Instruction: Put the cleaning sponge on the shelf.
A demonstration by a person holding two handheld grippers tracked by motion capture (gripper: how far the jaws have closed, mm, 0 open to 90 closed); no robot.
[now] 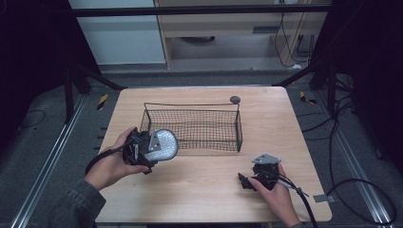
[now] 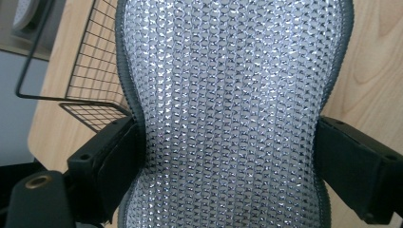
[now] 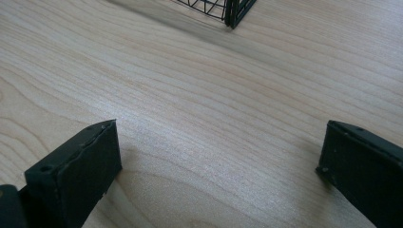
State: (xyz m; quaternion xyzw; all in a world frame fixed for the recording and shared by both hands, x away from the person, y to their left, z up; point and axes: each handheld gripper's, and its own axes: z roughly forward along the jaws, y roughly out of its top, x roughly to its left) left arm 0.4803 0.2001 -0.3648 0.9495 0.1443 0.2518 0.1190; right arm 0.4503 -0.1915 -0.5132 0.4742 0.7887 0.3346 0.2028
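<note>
A silver mesh-covered insole (image 1: 161, 144) with a grey rim is held at the front left corner of the black wire basket (image 1: 192, 105). My left gripper (image 1: 151, 151) is shut on the insole, and in the left gripper view the insole (image 2: 233, 109) is pinched at its narrow waist between both black jaws. My right gripper (image 1: 247, 180) rests low over the wooden table (image 1: 199, 190) at the front right, with its jaws wide apart. In the right gripper view nothing lies between the jaws of my right gripper (image 3: 218, 166), just bare wood.
The wire basket stands at the table's middle; its corner (image 3: 233, 14) shows ahead of the right gripper. A small dark round disc (image 1: 235, 99) lies behind the basket at the back right. A cable trails from each gripper off the front edge.
</note>
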